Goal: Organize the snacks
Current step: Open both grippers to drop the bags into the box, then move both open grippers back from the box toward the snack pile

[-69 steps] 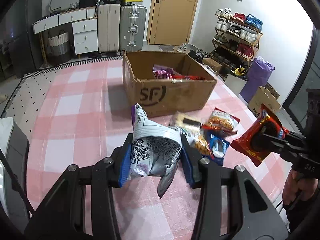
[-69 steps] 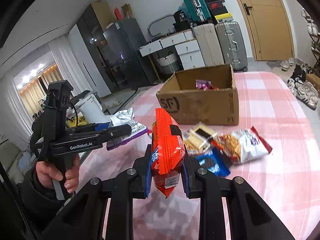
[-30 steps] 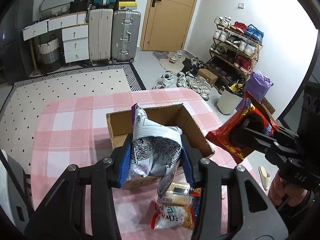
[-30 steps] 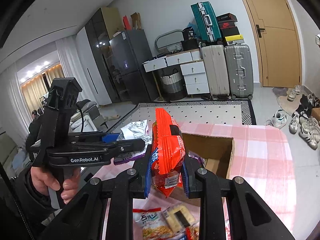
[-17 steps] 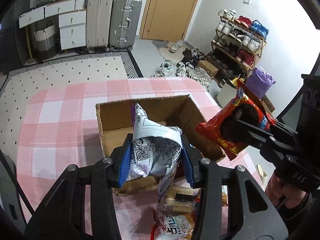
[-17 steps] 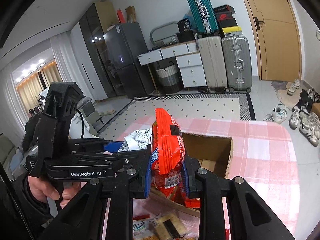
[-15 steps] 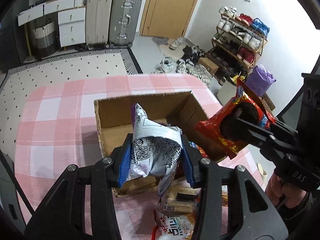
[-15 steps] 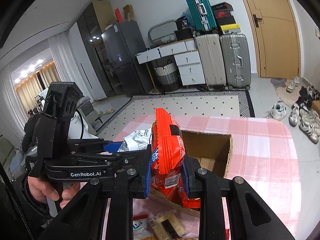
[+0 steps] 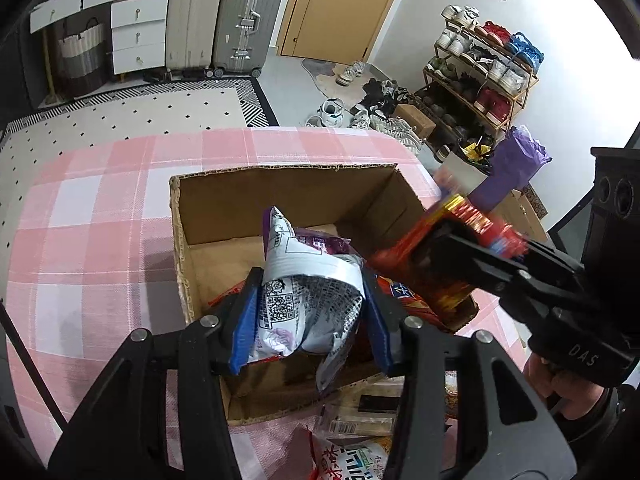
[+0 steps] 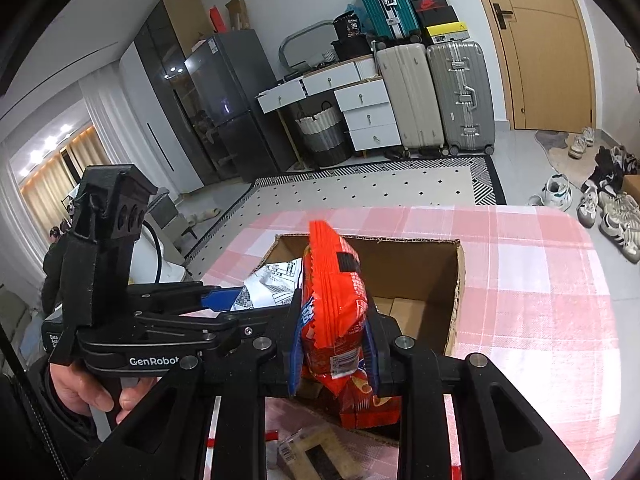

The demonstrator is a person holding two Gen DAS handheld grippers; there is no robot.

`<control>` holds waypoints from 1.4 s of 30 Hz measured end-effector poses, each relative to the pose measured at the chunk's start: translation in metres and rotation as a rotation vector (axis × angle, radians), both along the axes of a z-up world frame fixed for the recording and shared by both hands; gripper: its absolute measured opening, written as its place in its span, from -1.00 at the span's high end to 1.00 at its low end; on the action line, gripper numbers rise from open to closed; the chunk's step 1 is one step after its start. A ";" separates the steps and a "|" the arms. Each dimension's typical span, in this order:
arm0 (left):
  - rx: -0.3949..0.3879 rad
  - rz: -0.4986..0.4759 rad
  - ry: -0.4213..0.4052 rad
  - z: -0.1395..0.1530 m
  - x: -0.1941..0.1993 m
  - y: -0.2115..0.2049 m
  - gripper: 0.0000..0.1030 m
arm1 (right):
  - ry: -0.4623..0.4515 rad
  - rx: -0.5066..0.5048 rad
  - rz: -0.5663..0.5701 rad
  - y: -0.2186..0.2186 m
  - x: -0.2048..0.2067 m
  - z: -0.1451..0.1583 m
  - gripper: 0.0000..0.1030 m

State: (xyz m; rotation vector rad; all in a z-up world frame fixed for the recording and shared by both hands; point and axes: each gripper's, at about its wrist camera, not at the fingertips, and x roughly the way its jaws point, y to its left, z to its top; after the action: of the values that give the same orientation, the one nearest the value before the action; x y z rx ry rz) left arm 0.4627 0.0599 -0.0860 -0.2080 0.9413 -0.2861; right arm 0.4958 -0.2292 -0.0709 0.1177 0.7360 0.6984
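Both grippers tilt down over the cardboard box (image 9: pixel 288 200) at frame centre. The left gripper (image 9: pixel 310 326), its fingers just easing apart, loosely brackets the silver bag (image 9: pixel 304 300); the right gripper (image 10: pixel 334 350) clamps the blurred red packet (image 10: pixel 334 292).

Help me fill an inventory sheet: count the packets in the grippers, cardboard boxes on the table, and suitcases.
Packets in grippers: 2 (silver-purple packet in left gripper, whose jaws have just been opening around it; red packet in right gripper)
Cardboard box: 1
Suitcases: 3 (teal suitcase, beige suitcase, silver suitcase)
Total: 6
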 end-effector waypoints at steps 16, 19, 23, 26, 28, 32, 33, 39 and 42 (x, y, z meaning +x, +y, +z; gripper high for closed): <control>0.029 0.075 -0.045 0.027 -0.042 0.019 -0.43 | -0.120 0.034 -0.065 -0.025 -0.034 0.028 -0.24; 0.027 0.091 -0.052 0.033 -0.058 0.023 -0.44 | -0.134 0.041 -0.066 -0.028 -0.046 0.033 -0.28; 0.032 0.103 -0.055 0.037 -0.076 0.025 -0.50 | -0.159 0.042 -0.058 -0.027 -0.066 0.038 -0.41; 0.038 0.102 -0.065 0.041 -0.090 0.024 -0.53 | -0.179 0.045 -0.047 -0.026 -0.082 0.042 -0.41; 0.047 0.101 -0.073 0.044 -0.097 0.022 -0.54 | -0.194 0.047 -0.042 -0.025 -0.092 0.046 -0.43; 0.053 0.098 -0.095 0.051 -0.113 0.017 -0.56 | -0.218 0.049 -0.037 -0.026 -0.112 0.052 -0.64; 0.054 0.095 -0.103 0.053 -0.116 0.015 -0.57 | -0.229 0.049 -0.040 -0.027 -0.117 0.054 -0.70; 0.072 0.086 -0.126 0.062 -0.136 0.001 -0.62 | -0.263 0.042 -0.056 -0.036 -0.146 0.060 -0.86; 0.079 0.089 -0.134 0.065 -0.144 -0.005 -0.63 | -0.263 0.043 -0.067 -0.042 -0.156 0.061 -0.90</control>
State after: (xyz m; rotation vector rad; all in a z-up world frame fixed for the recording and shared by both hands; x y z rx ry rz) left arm 0.3191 0.0553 -0.0208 -0.1555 0.8064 -0.1785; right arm 0.3396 -0.2716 -0.0095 0.0868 0.4634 0.6509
